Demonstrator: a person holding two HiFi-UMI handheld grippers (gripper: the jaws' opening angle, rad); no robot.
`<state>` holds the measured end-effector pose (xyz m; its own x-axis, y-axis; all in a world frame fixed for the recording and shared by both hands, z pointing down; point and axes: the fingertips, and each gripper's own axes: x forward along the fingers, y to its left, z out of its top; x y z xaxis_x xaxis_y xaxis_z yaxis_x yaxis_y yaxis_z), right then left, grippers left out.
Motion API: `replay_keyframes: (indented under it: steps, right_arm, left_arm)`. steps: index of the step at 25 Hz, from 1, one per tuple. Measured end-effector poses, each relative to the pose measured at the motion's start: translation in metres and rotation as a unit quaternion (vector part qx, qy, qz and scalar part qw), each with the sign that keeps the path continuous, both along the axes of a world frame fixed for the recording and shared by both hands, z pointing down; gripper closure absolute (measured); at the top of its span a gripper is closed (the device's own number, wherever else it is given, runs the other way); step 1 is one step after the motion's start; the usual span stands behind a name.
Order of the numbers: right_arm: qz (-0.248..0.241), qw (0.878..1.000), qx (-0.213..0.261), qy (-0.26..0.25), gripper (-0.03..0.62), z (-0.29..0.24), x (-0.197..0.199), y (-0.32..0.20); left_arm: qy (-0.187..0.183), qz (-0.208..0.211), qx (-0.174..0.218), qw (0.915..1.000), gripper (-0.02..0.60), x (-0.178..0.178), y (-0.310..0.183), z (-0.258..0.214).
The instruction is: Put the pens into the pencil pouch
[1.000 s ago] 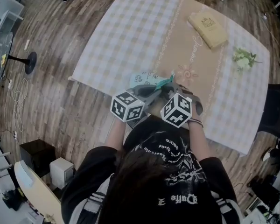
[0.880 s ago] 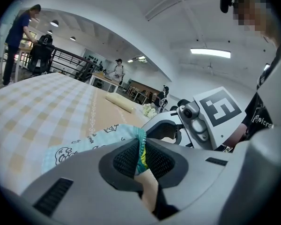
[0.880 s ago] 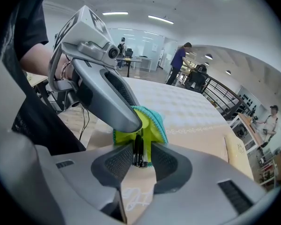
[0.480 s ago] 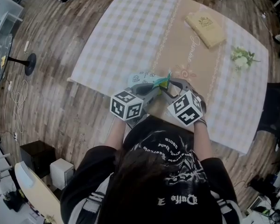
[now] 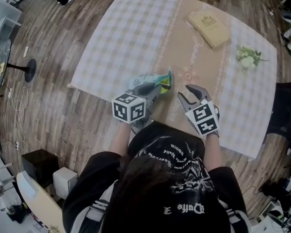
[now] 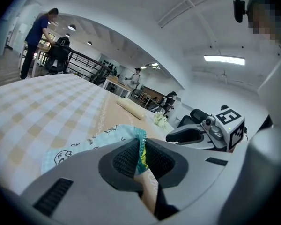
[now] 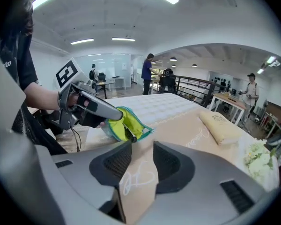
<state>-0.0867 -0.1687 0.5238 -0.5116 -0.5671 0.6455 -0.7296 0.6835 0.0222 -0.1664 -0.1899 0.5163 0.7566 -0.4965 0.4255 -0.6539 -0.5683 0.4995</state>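
The left gripper point(image 5: 156, 88) is nearly closed, its pads pinching the rim of the pencil pouch point(image 5: 144, 78) and holding that end raised off the table point(image 5: 136, 28). In the head view the pouch's long axis runs from 9 o'clock to 3 o'clock. The closed blue end is at 9 and the open mouth point(image 5: 166, 78), showing its yellow-green lining, is at 3.

The right gripper point(image 5: 187, 94) is clear of the pouch and holds nothing. Its jaws have just been opening wide and then easing in a little, and only bare tablecloth shows between them. From its tips the mouth lies near, at about 10 o'clock. In the right gripper view the mouth gapes at 11 o'clock, turned towards this gripper.

No pens show anywhere on the table. A small dark piece point(image 7: 127, 136) sits at the mouth, but I cannot tell whether it is a zip pull or a pen's end. A tan book point(image 5: 209, 22) lies well off at 1 o'clock and a sprig of flowers point(image 5: 250, 57) at 2 o'clock.

The right hand looks like the free one for any further pen. It would likely have to come in along that 10 o'clock line, with the pen lined up on the pouch's 3-to-9 axis.
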Motion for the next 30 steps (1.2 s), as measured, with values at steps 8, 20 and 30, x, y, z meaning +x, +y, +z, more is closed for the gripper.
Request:
replay_keyframes:
  steps: [8, 20, 30]
  right_arm:
    - [0.041, 0.999, -0.008, -0.007, 0.434, 0.005, 0.045, 0.009]
    - [0.067, 0.997, -0.023, 0.004, 0.431, -0.002, 0.112, 0.026]
    - [0.049, 0.998, -0.044, -0.012, 0.428, 0.022, 0.140, 0.041]
  left_arm:
    - [-0.023, -0.062, -0.011, 0.9977, 0.537, 0.015, -0.023, 0.008]
    - [-0.081, -0.140, -0.061, 0.9850, 0.538, 0.045, -0.013, 0.038]
    - [-0.174, -0.253, -0.127, 0.9431, 0.537, 0.059, 0.010, 0.087]
